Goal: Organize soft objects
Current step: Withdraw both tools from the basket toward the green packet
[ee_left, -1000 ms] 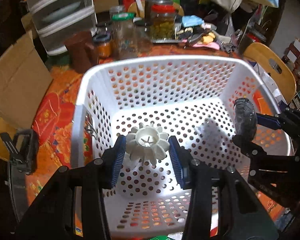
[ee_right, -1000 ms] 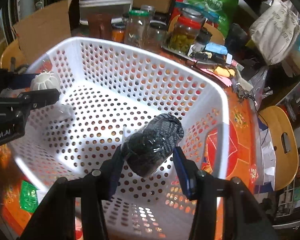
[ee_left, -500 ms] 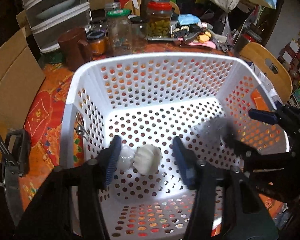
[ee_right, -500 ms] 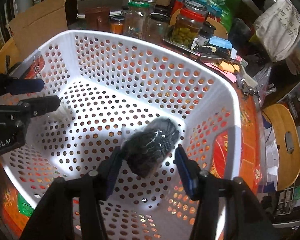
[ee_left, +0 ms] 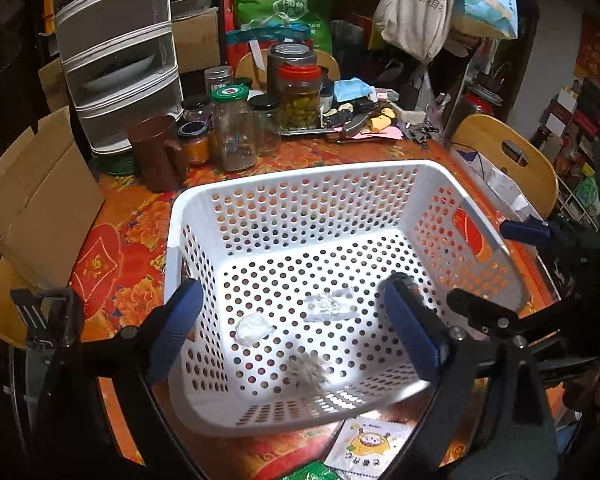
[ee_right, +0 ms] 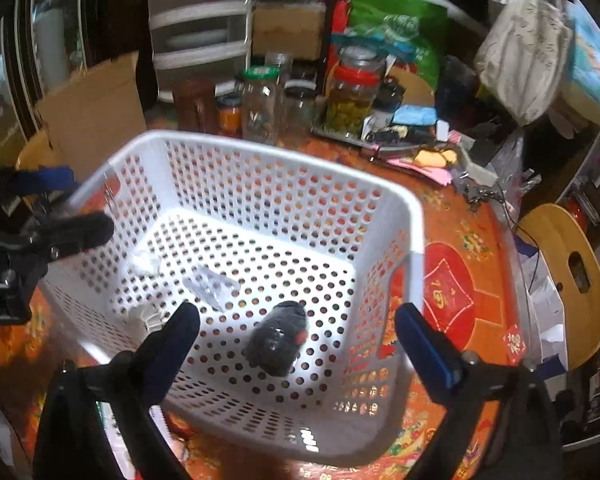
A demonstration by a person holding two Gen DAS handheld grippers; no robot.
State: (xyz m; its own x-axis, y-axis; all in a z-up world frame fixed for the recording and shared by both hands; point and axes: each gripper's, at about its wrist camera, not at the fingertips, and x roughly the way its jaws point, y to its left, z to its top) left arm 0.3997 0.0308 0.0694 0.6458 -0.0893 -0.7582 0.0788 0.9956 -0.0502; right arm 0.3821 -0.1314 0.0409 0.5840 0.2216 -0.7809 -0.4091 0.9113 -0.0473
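Note:
A white perforated basket (ee_left: 292, 178) (ee_right: 284, 160) stands on the red-orange tablecloth. My left gripper (ee_left: 294, 332) hovers over its near-left side, jaws opening wide with nothing pressed between them. Below it, a white ribbed soft thing (ee_left: 308, 372) shows as a blur on the basket floor, beside a small white lump (ee_left: 252, 328) and a clear wrapper (ee_left: 330, 306). My right gripper (ee_right: 298, 354) is above the near-right side, jaws also opening. A dark knitted roll (ee_right: 278, 344) lies loose under them, untouched by the pads. Each gripper appears at the edge of the other's view: left gripper (ee_right: 60, 206), right gripper (ee_left: 500, 272).
Behind the basket stand several glass jars (ee_left: 234, 132), a brown mug (ee_left: 160, 156), a drawer unit (ee_left: 120, 60) and a cardboard box (ee_left: 40, 196). A wooden chair (ee_left: 508, 160) is at the right. Small packets (ee_left: 364, 446) lie at the table's near edge.
Both grippers have opened wide and risen. The white ribbed thing left the left jaws and the dark roll left the right jaws; both now lie in the basket.

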